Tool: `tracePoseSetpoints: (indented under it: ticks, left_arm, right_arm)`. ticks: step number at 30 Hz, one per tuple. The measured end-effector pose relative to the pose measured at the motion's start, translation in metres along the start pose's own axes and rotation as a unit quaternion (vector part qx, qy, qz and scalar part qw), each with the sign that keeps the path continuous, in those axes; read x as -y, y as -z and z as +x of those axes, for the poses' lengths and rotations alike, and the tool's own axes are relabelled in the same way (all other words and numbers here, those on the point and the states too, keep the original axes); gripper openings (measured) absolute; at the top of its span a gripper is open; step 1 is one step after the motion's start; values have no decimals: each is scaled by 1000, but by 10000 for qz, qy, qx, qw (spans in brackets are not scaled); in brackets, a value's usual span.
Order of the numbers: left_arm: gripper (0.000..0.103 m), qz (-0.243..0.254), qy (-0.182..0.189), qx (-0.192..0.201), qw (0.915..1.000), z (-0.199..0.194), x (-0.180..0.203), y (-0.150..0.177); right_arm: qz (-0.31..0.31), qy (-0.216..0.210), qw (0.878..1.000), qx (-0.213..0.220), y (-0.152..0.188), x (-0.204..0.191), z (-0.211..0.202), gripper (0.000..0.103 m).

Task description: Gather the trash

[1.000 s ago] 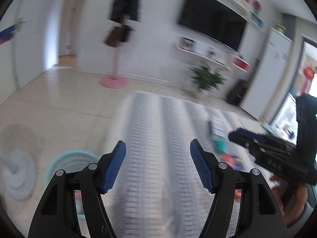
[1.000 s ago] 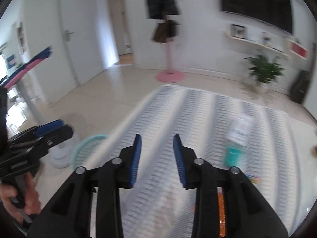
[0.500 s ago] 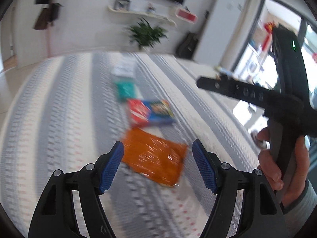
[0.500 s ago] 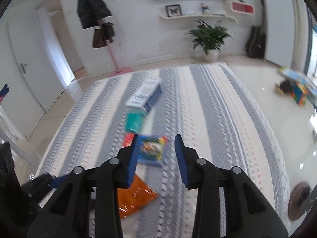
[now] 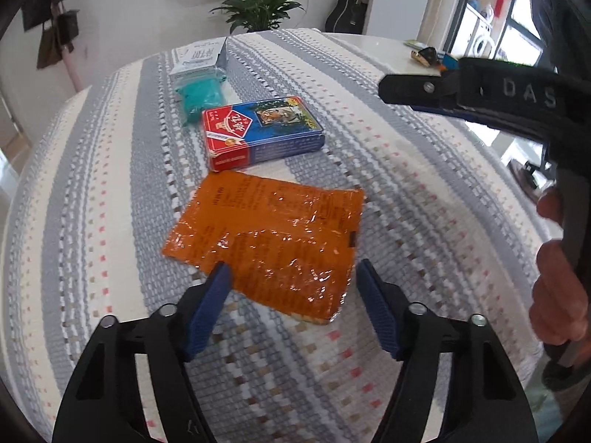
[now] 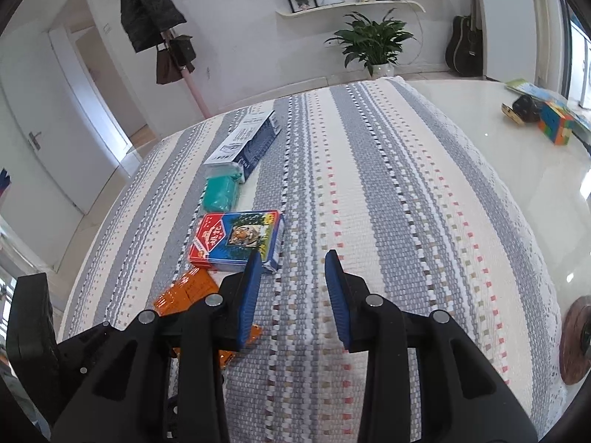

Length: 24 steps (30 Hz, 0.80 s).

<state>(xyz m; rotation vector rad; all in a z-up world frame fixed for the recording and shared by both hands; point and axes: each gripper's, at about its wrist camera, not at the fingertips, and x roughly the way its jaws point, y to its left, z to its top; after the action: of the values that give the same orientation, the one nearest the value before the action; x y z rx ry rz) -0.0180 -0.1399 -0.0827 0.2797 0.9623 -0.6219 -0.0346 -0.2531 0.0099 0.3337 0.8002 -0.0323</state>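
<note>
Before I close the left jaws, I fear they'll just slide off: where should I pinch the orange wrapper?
Take the orange wrapper by its near edge, coming from above at a slant. It lies flat and crinkled on the striped rug, and that edge already sits between the closing jaws.

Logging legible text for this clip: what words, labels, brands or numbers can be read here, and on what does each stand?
"DAS" — raised letters on the black body of the right gripper, seen from the left wrist view.
Red and blue box: large white Chinese characters on a red diamond; I cannot read them reliably.
Orange wrapper: dark printed lines, too small to read.
White and blue carton: print too blurred to read.
</note>
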Motion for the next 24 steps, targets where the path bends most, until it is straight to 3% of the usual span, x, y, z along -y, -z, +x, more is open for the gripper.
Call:
tracePoseSetpoints:
  ticks: [2,11,21,24]
  left_arm:
    - [55,122,-114,33,9999,0,-1,2]
    - [13,56,150,25,9999,-30,-40,8]
    - [10,-300,122,-53,9995,-53,-96,17]
    - [11,-330,-163,-201,9991,-61,-111,19]
  right_arm:
    - [-55,-41,10000,-41,1,-5,3,32]
    - [-533,-79,9982,-252,-9,-35,28,32]
    - [-487,36,9976,-488,-13,-41,60,32]
    - [-462,23,9974,-546,-8,-41,63,32]
